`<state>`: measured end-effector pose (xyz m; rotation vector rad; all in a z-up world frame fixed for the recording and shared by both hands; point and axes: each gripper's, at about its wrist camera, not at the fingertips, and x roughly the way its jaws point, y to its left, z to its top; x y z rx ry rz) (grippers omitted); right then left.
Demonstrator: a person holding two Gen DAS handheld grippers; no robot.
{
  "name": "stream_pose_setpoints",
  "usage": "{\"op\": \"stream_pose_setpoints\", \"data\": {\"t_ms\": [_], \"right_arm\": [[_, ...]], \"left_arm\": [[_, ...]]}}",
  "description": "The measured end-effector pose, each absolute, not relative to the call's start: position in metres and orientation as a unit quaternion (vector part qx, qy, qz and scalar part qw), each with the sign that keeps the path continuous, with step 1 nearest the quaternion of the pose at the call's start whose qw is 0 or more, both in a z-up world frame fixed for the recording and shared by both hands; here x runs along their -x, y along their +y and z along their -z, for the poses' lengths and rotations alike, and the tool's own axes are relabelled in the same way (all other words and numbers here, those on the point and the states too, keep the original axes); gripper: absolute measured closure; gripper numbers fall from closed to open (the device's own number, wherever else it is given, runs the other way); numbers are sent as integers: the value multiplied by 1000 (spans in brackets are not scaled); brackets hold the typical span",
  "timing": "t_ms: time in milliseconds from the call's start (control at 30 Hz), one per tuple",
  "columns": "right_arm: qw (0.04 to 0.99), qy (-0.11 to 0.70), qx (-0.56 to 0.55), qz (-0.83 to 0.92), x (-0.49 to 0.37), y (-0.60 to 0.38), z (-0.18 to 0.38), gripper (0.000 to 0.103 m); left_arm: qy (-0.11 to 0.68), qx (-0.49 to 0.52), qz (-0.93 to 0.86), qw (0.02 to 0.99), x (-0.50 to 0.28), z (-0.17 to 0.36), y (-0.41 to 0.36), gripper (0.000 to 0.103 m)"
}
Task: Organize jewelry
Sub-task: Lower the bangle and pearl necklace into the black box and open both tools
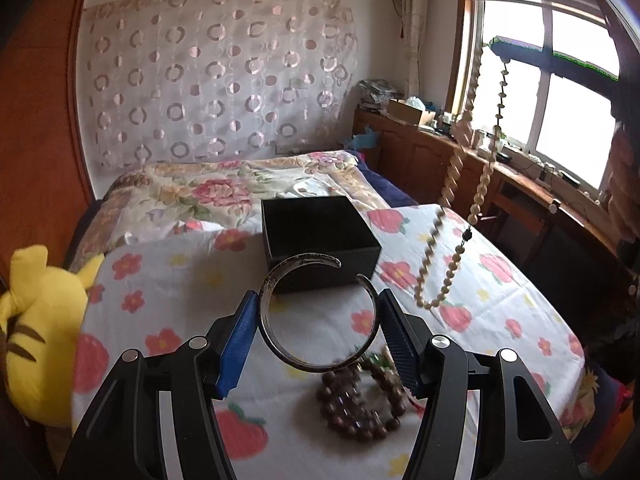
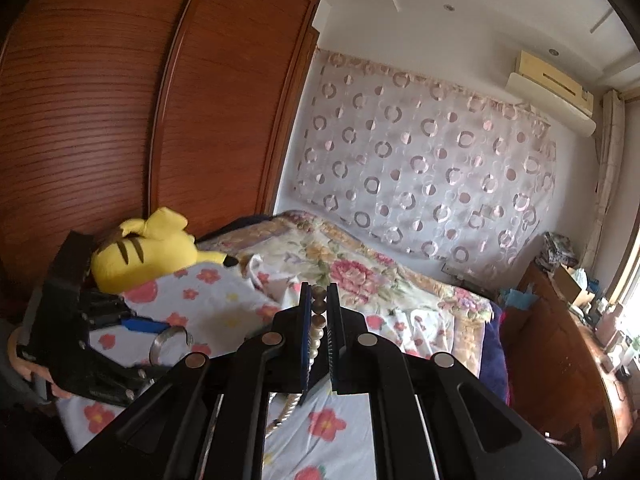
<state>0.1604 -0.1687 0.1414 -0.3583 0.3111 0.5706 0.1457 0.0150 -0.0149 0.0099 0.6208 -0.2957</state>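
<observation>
We have a dark metal cuff bangle (image 1: 318, 312) clamped between the blue pads of our left claw (image 1: 319, 334), which stands about half open around it, with the bangle's gap turned up and away from us. It hangs above the bed just short of the black box (image 1: 318, 240), which sits open on the strawberry-print sheet (image 1: 160, 280). From this view we see nothing inside the box, though its floor is mostly hidden, so we judge that none of the sorting is done yet.

Our right claw (image 2: 319, 320) is nearly closed on a strand of the cream bead necklace (image 1: 478, 196). In the left view the necklace dangles in a long loop to the right of the box, its lowest beads close over the sheet. In the right view we see a few beads pinched between the pads and a cord (image 2: 288, 408) trailing below.

Still lying on the sheet beneath the left claw is a heap of brown bead bracelets (image 1: 360, 404), blurred, with a hint of green among them. So two pieces are in hand and at least this heap is left to go.

Around us are a yellow plush toy (image 1: 36, 332) at the left edge, a floral quilt (image 1: 224, 188) behind the box, a wooden wardrobe (image 2: 120, 120) and a cluttered cabinet (image 1: 420, 148) under the window (image 1: 552, 92). The swinging necklace loop is the likeliest thing to snag on the box rim or the bangle.
</observation>
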Motion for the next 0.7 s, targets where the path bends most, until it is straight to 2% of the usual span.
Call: {"op": "stream_pose_setpoints", "data": {"t_ms": [167,367,500,700], "right_arm": [[933,144,174,-280,-195,-157,-159,95],[929,161,175,-284,-240,-141,-154,95],[922,186,167,-295,-263,-138,-133,95],[905,253,155,-304,-295,-136,-69,95]], "left_arm": [[311,-13,140,940,-177,12,16,45],[319,-8,139,938,-210,13,18,45],[325,-5,141,935,-233,17,17,45],[337,-10,146,930,-265,27,9,45]]}}
